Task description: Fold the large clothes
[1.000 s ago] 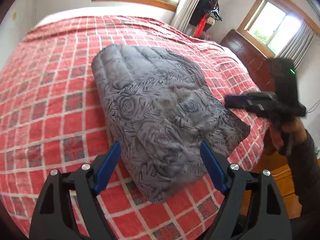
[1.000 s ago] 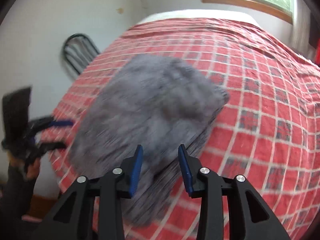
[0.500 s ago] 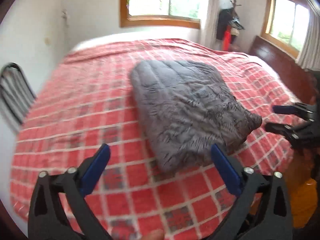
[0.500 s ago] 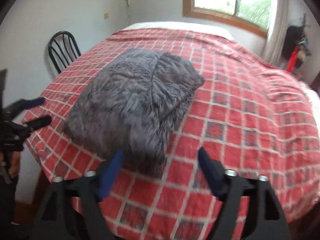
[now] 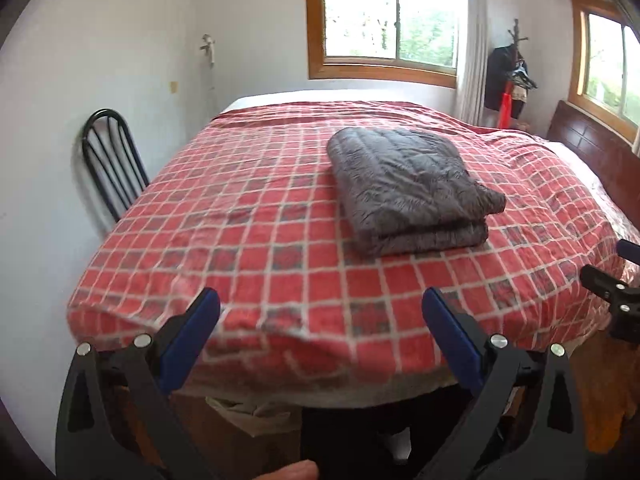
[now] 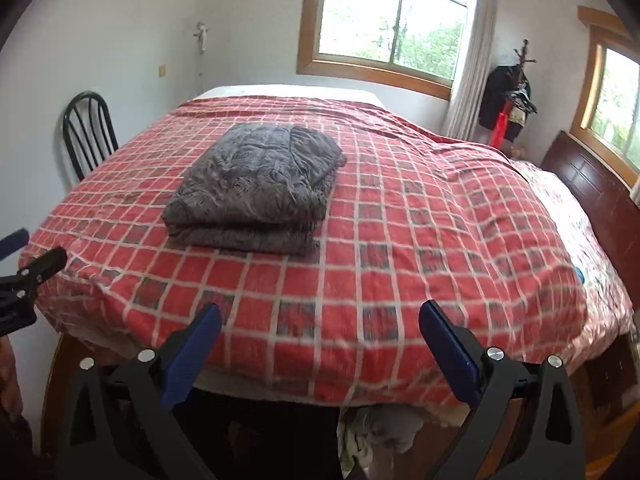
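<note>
A grey quilted garment lies folded into a thick rectangle on the red checked bedspread; it also shows in the right wrist view. My left gripper is open and empty, held off the foot of the bed, well back from the garment. My right gripper is open and empty, also back from the bed's edge. Each gripper shows at the edge of the other's view: the right one and the left one.
A black metal chair stands by the bed's left side against the wall. A dark wooden headboard runs along the right. A coat stand is in the far corner. Windows are behind.
Both grippers have pulled back from the folded garment to beyond the foot of the bed. The right gripper's jaws opened wide. The garment now lies still and folded.
</note>
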Available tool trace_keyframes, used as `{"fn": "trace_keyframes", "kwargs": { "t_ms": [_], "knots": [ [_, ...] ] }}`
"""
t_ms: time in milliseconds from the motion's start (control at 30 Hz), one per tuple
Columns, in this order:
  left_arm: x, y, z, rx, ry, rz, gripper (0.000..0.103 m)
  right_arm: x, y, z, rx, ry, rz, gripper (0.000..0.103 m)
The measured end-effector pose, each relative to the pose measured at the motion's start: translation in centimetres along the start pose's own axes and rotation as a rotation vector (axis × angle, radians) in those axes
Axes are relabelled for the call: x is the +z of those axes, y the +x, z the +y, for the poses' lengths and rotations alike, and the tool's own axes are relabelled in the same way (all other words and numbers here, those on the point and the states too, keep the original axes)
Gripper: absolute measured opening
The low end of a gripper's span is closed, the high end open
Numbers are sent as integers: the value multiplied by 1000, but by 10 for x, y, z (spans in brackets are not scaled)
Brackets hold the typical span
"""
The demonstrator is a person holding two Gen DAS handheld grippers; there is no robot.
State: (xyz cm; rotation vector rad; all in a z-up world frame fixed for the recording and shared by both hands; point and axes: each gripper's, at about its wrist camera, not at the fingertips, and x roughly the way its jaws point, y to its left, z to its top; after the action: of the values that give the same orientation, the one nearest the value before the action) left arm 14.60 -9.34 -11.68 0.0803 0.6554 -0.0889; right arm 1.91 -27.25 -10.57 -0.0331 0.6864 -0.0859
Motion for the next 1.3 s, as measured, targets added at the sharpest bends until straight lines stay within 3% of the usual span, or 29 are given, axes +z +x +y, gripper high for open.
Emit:
{"fn": "trace_keyframes", "kwargs": {
  "t_ms": [567,700,1300],
  "knots": [
    [-20,-45,-9,41,4,-70,100,-20,-25,11,24,-20,-32,99],
    [-19,-44,-5,9,-23,-47,100,-20,-23,12,32,-17,-30,99],
    [-14,-29,0,21,-44,-15,100,-14,-14,10,44,-6,-27,99]
  ]
}}
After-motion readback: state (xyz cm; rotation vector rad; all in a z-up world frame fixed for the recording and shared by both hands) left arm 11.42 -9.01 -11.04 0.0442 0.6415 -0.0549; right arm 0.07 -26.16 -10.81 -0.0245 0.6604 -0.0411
